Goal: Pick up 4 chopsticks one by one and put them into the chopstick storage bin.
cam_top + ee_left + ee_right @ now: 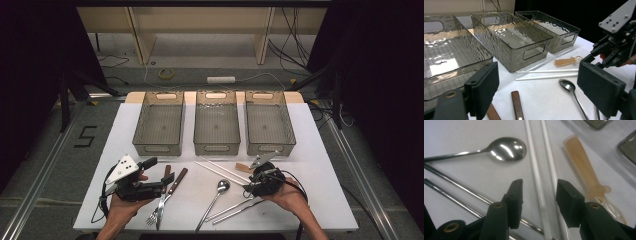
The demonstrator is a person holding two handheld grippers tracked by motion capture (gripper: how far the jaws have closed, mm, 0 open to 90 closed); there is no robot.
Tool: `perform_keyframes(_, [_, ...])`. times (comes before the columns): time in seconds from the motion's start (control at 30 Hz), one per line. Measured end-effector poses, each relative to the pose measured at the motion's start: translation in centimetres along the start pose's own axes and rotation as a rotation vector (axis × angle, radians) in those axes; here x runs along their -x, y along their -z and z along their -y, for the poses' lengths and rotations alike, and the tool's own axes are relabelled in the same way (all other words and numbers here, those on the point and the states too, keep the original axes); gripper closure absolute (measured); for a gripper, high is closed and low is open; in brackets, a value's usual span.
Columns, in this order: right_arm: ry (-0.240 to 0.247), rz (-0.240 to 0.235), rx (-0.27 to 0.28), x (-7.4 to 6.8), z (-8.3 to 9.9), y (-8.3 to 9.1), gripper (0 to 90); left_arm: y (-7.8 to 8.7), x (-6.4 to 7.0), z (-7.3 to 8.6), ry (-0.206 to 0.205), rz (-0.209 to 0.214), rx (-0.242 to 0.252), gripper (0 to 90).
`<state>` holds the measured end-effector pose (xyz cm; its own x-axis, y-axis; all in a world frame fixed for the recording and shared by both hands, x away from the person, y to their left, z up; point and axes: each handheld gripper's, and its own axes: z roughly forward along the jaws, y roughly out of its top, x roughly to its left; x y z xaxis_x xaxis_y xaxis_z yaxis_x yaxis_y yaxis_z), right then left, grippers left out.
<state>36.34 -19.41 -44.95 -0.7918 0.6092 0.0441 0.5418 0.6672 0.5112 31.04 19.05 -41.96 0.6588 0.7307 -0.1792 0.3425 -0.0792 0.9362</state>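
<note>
Your right gripper hangs low over the pair of white chopsticks, jaws open and straddling the left stick, with the second stick running under the right jaw. Both sticks lie flat on the white tabletop, just near of the three clear bins, and they touch nothing but the paper.

The risk here is a half grab. Close as you stand now and you likely pinch one stick while the right jaw lands on top of the other, rolling or flicking it toward the amber plastic handle beside it. The sticks are thin, smooth and round, so a shallow bite could let them squirt out or swing down once lifted. Two metal chopsticks cross right under the left jaw, and a low sweep may drag them or nudge the spoon.

Your left gripper is also open, empty, hovering above the wooden-handled knife and fork; keep it from bumping them.
</note>
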Motion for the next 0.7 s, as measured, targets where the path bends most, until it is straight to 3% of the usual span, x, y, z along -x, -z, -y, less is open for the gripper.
perform_keyframes(0.17, [-0.001,-0.007,-0.045,0.1,-0.2,-0.5,61.0,0.0,0.0,0.0,0.000,0.000,0.001,17.3])
perform_keyframes(0.7, [0.077,0.015,-0.143,-0.2,-1.0,-2.1,72.0,0.0,0.0,0.0,-0.006,0.001,-0.003,17.3])
